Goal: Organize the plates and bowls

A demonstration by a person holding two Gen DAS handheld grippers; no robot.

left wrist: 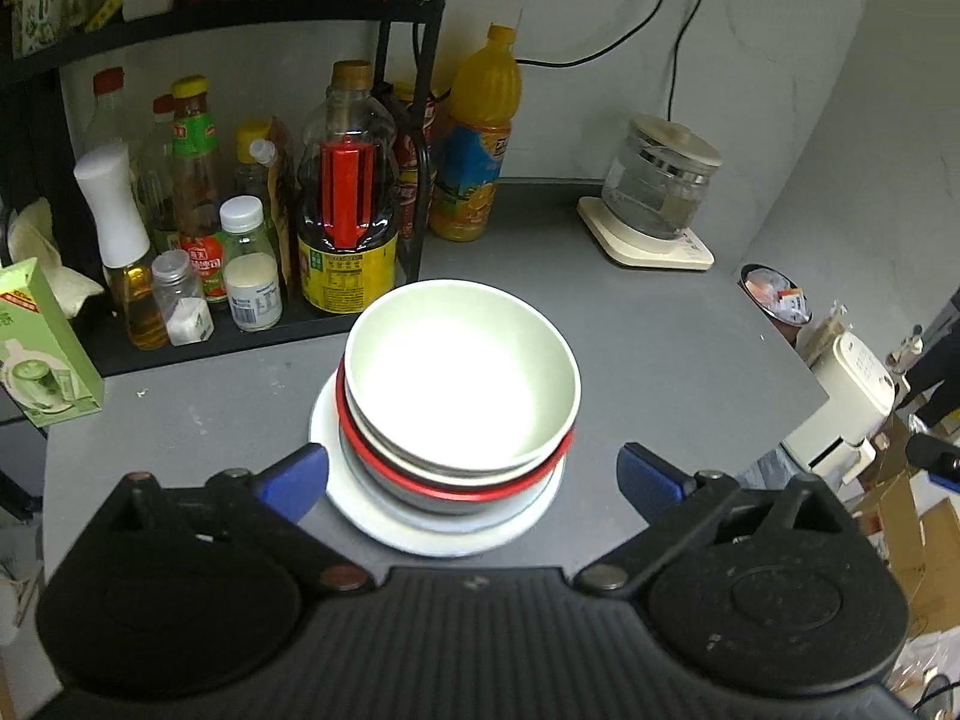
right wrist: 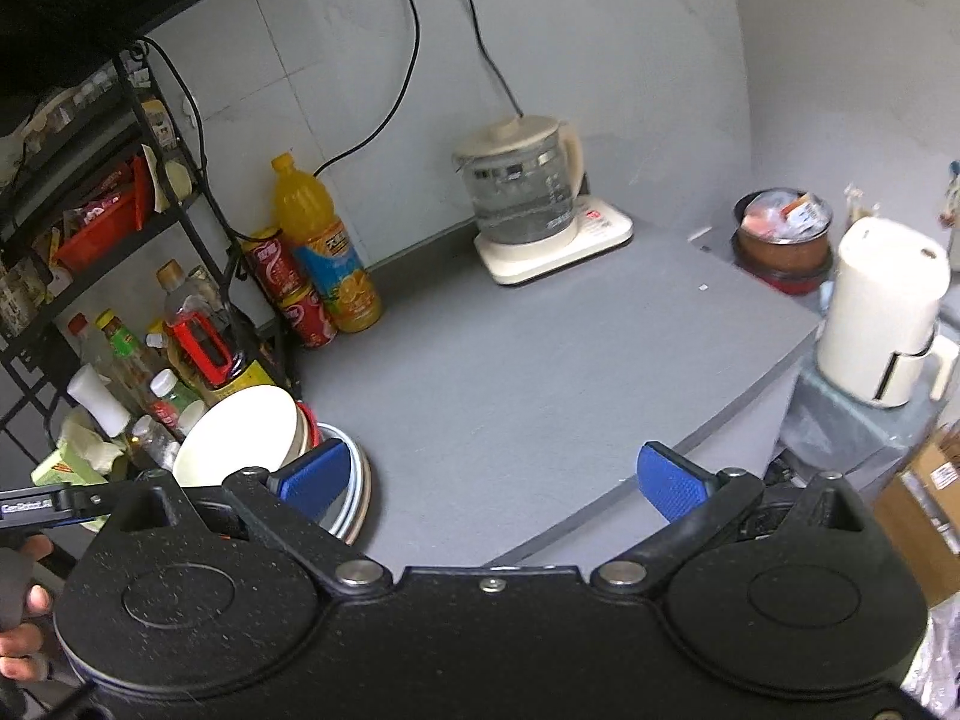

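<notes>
A pale green bowl (left wrist: 459, 372) sits nested in a red-rimmed bowl (left wrist: 480, 483), both stacked on a white plate (left wrist: 438, 534) on the grey counter (left wrist: 660, 360). My left gripper (left wrist: 474, 474) stands open just in front of the stack, its blue fingertips (left wrist: 294, 477) spread to either side and not touching it. In the right wrist view the same stack (right wrist: 240, 438) lies at the lower left, partly behind one blue pad (right wrist: 315, 480). My right gripper (right wrist: 492, 480) is open over bare counter, with nothing between its fingers.
A black rack (left wrist: 414, 120) with several sauce and oil bottles (left wrist: 348, 192) stands behind the stack. An orange juice bottle (left wrist: 474, 138) and a glass kettle (left wrist: 657, 180) on its base sit by the wall. A white appliance (right wrist: 882, 312) stands past the counter's right edge. A hand (right wrist: 24, 600) holds the left gripper's handle.
</notes>
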